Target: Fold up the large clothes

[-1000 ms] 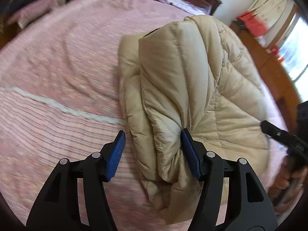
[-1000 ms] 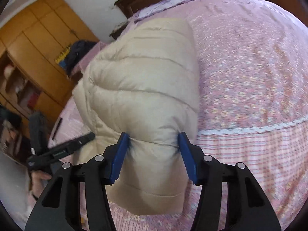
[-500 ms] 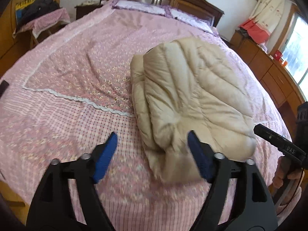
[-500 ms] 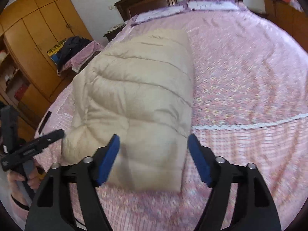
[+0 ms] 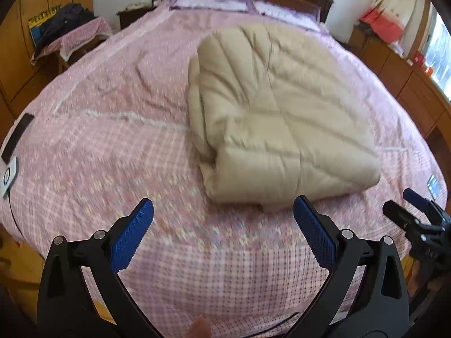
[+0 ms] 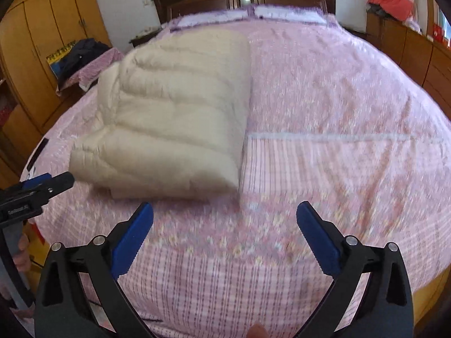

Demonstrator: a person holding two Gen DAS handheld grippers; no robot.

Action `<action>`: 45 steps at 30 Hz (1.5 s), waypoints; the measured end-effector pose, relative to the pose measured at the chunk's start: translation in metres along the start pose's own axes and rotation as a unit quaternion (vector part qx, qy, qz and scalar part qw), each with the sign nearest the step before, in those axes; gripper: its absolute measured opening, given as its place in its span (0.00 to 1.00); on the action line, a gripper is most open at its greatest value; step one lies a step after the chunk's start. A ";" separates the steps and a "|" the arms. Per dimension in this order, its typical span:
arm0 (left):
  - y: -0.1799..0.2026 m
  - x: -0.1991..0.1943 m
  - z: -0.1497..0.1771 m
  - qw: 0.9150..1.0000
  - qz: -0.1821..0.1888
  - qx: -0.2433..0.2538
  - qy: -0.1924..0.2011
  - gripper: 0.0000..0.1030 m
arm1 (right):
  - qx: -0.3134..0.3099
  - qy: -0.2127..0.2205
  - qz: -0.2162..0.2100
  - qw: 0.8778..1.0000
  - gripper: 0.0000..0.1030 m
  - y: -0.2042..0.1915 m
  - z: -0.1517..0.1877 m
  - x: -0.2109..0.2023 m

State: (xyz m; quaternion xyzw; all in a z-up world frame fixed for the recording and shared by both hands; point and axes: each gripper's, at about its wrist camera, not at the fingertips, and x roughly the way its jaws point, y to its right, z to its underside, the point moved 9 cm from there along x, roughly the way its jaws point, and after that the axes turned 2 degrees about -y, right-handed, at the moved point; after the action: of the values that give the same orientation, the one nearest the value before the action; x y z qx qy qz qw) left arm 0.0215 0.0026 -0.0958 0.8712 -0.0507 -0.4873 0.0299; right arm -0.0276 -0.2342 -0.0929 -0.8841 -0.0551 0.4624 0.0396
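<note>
beige puffer jacket (image 5: 276, 118), folded, quilted, bulky

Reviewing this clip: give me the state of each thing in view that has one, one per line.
beige puffer coat: folded into a bundle, lying on the bed, free of both grippers.
left gripper: jaws opening wide, nothing between them.
right gripper: jaws opening wide, nothing between them.
pink bedspread: spread over the bed, lightly creased.
</note>
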 end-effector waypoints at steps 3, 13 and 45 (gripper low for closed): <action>0.011 0.007 0.013 1.000 0.002 -0.001 -0.018 0.96 | 0.013 -0.033 -0.007 0.999 0.95 0.000 0.017 0.011; 0.027 0.023 0.039 0.999 -0.015 0.011 -0.049 0.96 | 0.027 -0.071 -0.011 0.997 0.95 -0.005 0.043 0.030; 0.021 0.043 0.047 0.997 -0.044 0.017 -0.060 0.96 | 0.033 -0.070 0.002 0.997 0.95 -0.012 0.045 0.050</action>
State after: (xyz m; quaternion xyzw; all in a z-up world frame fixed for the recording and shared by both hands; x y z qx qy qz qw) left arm 0.0023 -0.0233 -0.1544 0.8424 -0.0223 -0.5383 -0.0089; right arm -0.0368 -0.2150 -0.1576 -0.8478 -0.0405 0.5249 0.0639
